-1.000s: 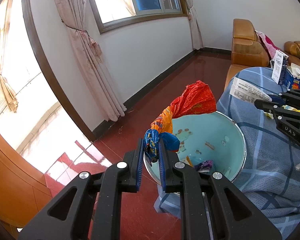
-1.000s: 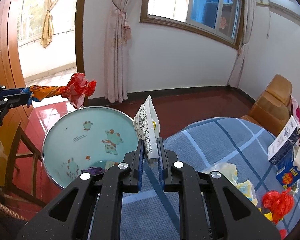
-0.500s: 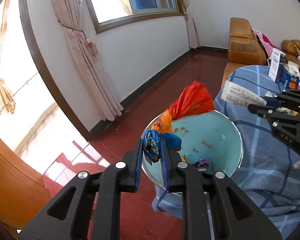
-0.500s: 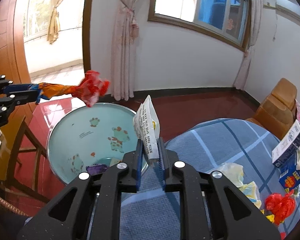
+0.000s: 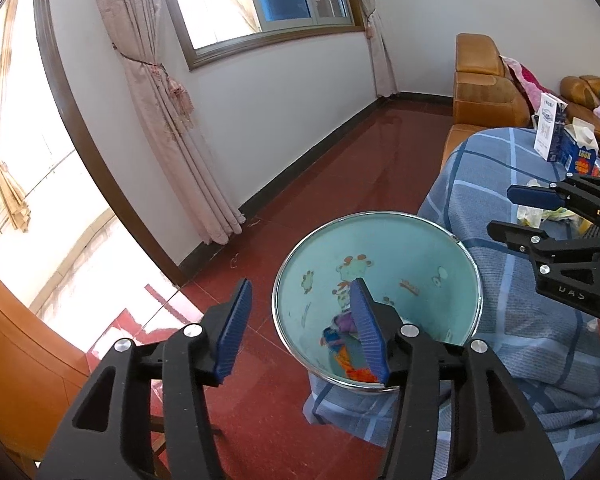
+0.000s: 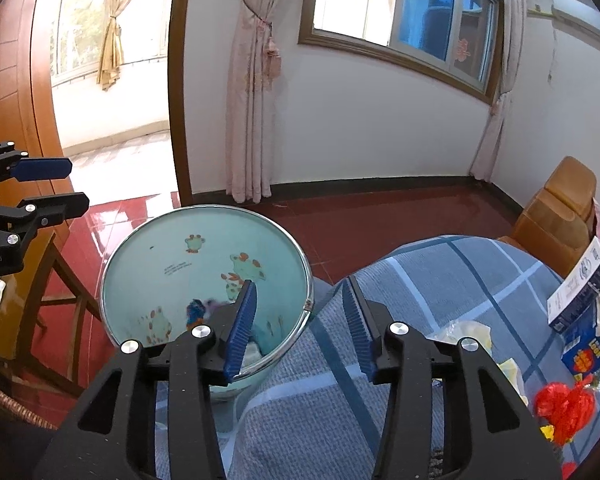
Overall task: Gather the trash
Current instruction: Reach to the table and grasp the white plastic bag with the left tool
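Left claw (image 5: 300, 328): jaws apart, nothing between the pads, have just been opening. It hangs over the near-left rim of the bin.
Right claw (image 6: 300, 328): same state, jaws spread and empty, have just been opening. Its left pad sits over the bin's near-right rim, its right pad over the worktop edge.

Trash bin (image 5: 420, 236): round, chrome rim, pale teal inside with cartoon animal prints. It stands on the red tile floor, tucked against the worktop edge.
Bin contents, at the bottom: blue-orange-red foil wrapper (image 5: 348, 364) lying flat, a purple scrap (image 5: 344, 322) just behind it. In the right wrist view the white printed packet (image 6: 252, 350) shows only as a sliver, mostly hidden behind the left pad.

Worktop (image 6: 440, 272), covered with a blue checked cloth, carries the uncollected trash: crumpled pale yellow wrappers (image 6: 468, 330) just beyond the right claw, a red crinkled wrapper (image 6: 564, 404) at the right edge, a blue snack box (image 6: 584, 356) and an upright white-and-navy carton (image 6: 584, 288) further back.

Beyond the worktop: tan leather sofa (image 5: 484, 84). Far wall has pink curtains (image 6: 252, 80) and a framed window (image 6: 412, 12).
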The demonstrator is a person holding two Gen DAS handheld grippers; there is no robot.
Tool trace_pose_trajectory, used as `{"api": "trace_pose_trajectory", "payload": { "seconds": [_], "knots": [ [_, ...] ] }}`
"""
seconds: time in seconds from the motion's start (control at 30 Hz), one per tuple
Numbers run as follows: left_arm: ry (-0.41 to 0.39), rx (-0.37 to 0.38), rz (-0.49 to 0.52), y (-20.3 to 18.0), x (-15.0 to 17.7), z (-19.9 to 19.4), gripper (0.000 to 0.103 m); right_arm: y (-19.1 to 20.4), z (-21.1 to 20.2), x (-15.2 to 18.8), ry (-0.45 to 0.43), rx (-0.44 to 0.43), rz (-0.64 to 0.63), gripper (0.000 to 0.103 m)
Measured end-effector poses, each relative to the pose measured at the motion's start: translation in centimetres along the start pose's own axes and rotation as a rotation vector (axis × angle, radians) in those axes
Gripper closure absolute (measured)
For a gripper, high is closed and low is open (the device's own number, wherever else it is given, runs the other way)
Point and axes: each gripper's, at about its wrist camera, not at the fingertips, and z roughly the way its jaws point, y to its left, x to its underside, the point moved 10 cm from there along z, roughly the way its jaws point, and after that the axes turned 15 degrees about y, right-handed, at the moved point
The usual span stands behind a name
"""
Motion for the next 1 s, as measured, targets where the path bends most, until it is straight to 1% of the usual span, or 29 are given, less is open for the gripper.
{"api": "trace_pose_trajectory", "payload": {
  "seconds": [0.13, 0.2, 0.3, 0.4, 0.5, 0.57, 0.6, 0.63, 0.7, 0.77, 0.83, 1.0],
  "knots": [
    [0.005, 0.01, 0.002, -0.1, 0.1, 0.1, 0.051, -0.6, -1.2, 0.2, -0.008, 0.006, 0.031, 0.058],
    [0.007, 0.023, 0.007, -0.6, 0.2, 0.0, 0.05, -1.6, -3.0, 0.5, -0.026, 0.016, 0.056, 0.055],
    [0.007, 0.038, 0.035, -2.1, 0.5, -0.1, 0.048, -4.7, -6.5, 1.7, -0.063, 0.045, 0.13, 0.05],
    [0.014, 0.066, 0.075, -4.5, 0.8, -0.1, 0.047, -9.5, -9.6, 4.2, -0.079, 0.121, 0.234, 0.049],
    [0.021, 0.093, 0.12, -7.2, 1.1, -0.2, 0.047, -14.2, -11.6, 7.9, -0.069, 0.207, 0.342, 0.045],
    [0.021, 0.124, 0.152, -9.5, 1.3, -0.6, 0.047, -15.9, -12.3, 10.2, -0.06, 0.241, 0.381, 0.044],
    [0.017, 0.133, 0.167, -10.5, 1.4, -0.9, 0.046, -16.9, -12.6, 11.9, -0.049, 0.26, 0.411, 0.044],
    [0.011, 0.144, 0.186, -11.7, 1.4, -1.2, 0.046, -17.6, -12.8, 13.4, -0.041, 0.27, 0.438, 0.043],
    [0.002, 0.168, 0.211, -13.7, 1.5, -1.9, 0.041, -18.6, -13.1, 16.0, -0.026, 0.284, 0.484, 0.043],
    [-0.01, 0.193, 0.235, -16.0, 1.5, -2.8, 0.041, -19.6, -13.4, 19.0, -0.006, 0.311, 0.532, 0.043],
    [-0.021, 0.224, 0.258, -18.3, 1.4, -3.8, 0.041, -20.1, -13.7, 21.4, 0.004, 0.328, 0.57, 0.042],
    [-0.05, 0.3, 0.318, -23.8, 1.4, -6.1, 0.041, -22.6, -16.3, 27.4, 0.011, 0.423, 0.687, 0.042]
  ]
}}
